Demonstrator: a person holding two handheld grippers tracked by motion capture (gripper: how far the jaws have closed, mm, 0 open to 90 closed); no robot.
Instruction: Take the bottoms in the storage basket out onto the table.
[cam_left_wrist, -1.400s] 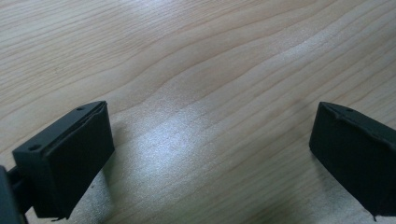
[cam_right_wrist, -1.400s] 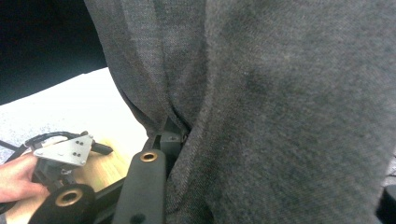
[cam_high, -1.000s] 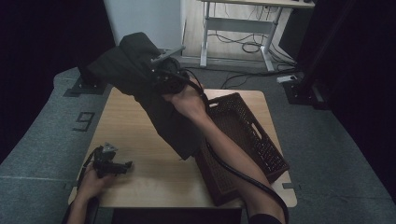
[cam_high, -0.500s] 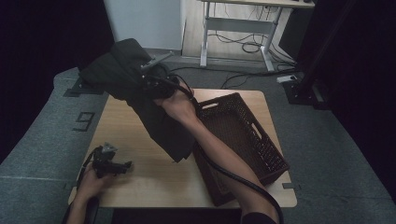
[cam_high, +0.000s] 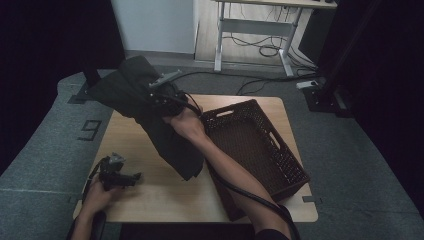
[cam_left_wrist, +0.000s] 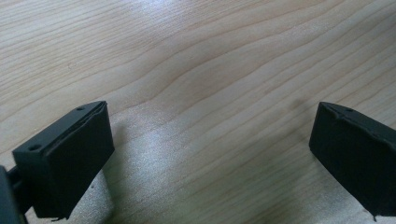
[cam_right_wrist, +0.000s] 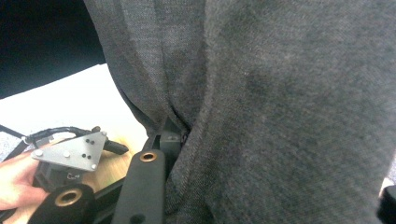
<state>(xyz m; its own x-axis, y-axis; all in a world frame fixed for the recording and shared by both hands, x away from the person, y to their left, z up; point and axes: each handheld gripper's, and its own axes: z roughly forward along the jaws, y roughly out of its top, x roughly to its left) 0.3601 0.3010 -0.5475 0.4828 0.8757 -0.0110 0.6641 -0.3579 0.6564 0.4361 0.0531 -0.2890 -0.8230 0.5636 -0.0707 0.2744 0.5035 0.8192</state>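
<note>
The right tongs (cam_high: 159, 96) are clenched on a dark grey cloth (cam_high: 150, 125), holding it up above the far left part of the wooden bench (cam_high: 150, 200). In the high view the cloth hangs in a long drape from the grip, its upper part bunched beyond the right hand (cam_high: 185, 124) and its lower end reaching down close to the bench top near the middle; whether that end touches the wood cannot be told. In the right gripper view the cloth (cam_right_wrist: 289, 102) is gathered into folds where it runs in between the black jaws. A dark brown woven basket (cam_high: 287, 167) stands on the right half of the bench, just beside the hanging cloth. The left tongs (cam_high: 116, 174) lie near the front left corner of the bench, well apart from the cloth, with the left hand (cam_high: 97, 197) on them. Their jaws stand released, wide apart, with bare wood (cam_left_wrist: 210, 93) between them.
</note>
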